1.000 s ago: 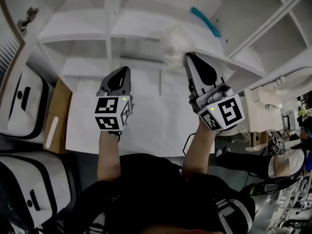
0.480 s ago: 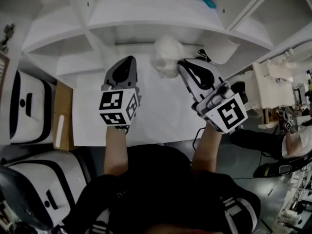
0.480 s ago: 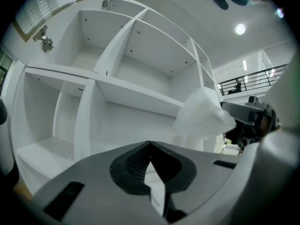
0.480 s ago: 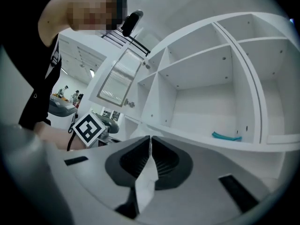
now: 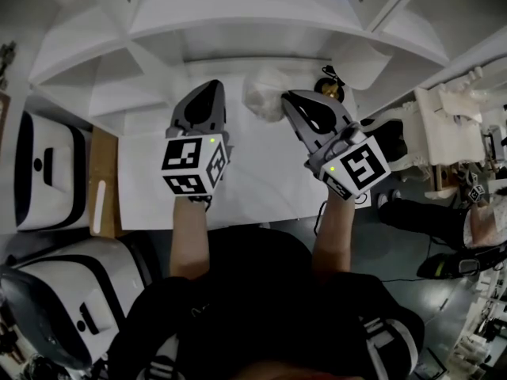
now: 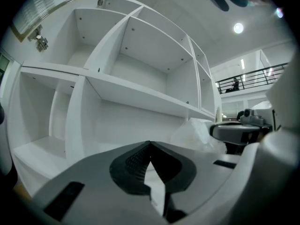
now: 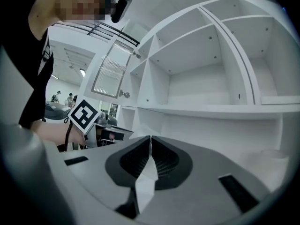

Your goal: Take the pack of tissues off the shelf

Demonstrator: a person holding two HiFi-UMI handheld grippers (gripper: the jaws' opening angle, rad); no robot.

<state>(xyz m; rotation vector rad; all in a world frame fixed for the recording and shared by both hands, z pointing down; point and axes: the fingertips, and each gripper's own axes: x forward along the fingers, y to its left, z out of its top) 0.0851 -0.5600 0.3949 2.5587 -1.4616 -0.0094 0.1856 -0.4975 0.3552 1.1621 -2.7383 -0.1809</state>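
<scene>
Right gripper view: fingers (image 7: 165, 159) of right gripper (image 7: 150, 138) pressed together on a thin white fold, pinching the pack of tissues (image 5: 264, 93) by its crinkled wrapper. From head view, pack held clear of the shelf (image 5: 238, 30), just in front of its lower edge, over the white surface (image 5: 261, 176); resting on it or not, cannot tell. Left gripper view: fingers (image 6: 133, 165) of left gripper (image 6: 150, 144) closed tip to tip on nothing, just beside the pack, facing white shelf compartments.
</scene>
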